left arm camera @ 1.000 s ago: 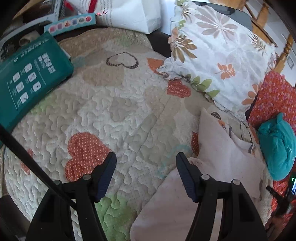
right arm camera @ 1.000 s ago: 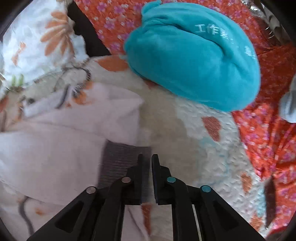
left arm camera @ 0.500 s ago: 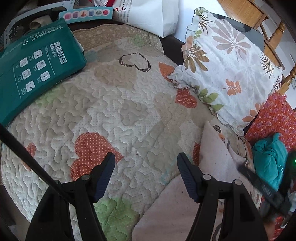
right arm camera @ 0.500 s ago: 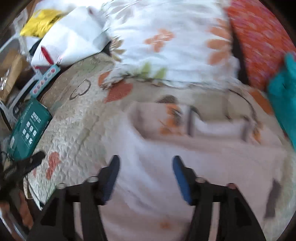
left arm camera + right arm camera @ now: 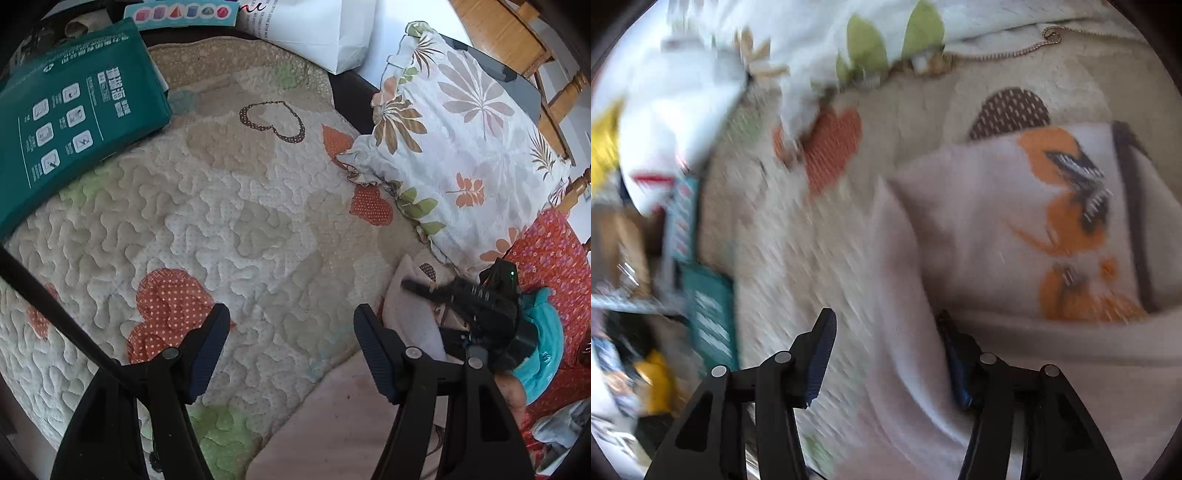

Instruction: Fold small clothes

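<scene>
A pale pink garment (image 5: 979, 229) with an orange and black print lies partly folded on the quilt (image 5: 221, 206); its edge rises between the right gripper (image 5: 886, 354), wide; left gripper (image 5: 291, 339) wide, empty

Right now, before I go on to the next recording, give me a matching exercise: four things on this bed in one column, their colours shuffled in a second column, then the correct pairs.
Things:
1. pillow
2. flat bag
3. garment
4. bundle

Colours:
A. turquoise
B. pale pink with an orange print
C. white with leaf pattern
D. dark green with white icons

Pairs: 1-C, 2-D, 3-B, 4-A
</scene>
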The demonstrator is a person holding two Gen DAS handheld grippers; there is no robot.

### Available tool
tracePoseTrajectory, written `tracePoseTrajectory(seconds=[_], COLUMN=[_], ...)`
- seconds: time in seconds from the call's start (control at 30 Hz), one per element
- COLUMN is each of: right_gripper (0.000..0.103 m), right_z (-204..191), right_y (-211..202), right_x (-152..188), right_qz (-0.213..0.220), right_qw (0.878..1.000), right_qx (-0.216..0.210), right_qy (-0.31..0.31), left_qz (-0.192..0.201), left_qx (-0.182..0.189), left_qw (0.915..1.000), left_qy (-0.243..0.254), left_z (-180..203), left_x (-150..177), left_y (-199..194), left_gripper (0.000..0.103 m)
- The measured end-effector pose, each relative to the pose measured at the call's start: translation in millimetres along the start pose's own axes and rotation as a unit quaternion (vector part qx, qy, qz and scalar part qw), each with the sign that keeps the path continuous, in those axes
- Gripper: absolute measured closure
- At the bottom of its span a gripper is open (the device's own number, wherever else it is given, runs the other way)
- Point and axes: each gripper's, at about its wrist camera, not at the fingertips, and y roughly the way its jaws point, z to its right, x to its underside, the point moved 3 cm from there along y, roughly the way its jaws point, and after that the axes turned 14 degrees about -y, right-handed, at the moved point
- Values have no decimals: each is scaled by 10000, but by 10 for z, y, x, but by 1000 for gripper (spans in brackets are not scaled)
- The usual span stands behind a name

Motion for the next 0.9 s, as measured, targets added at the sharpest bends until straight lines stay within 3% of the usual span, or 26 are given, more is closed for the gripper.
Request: tracePoseTrajectory(seconds=[0.1,0.2,0.33,0.47,0.63,0.77,0.9], right_gripper=[43,43,43,43,43,43,43], right_z=[118,173,-48,-139,-192,-167,-27], right_y=[-53,-13,-217,-490,-688,-400,-120], right_x=[-89,-144,-152,4,517,563,228], right_qz=[734,954,1071,707,361,63,335], right_qw=[9968,9943,9931,9938,9963,9948,9915], right_qx=[-121,-200,451,606,-18,406,997], right_qy=[300,422,-162,-608,-775,-930,-770], left_qz=[15,51,53,46,-27,-87,-56], left_qx=[-49,-140,-178,-135,-138,-171,-272], left_qw=[10000,9998,9998,9999,9999,9998,9993], left_qy=[85,105,-41,-42,16,66,233], left_z=[11,-22,-115,-136,-114,-71,-45], left_x=[14,-16,-91,-85,-16,47,61], left_y=[11,30,31,-6,8,63,98], left_gripper=[35,35,35,35,34,33,33])
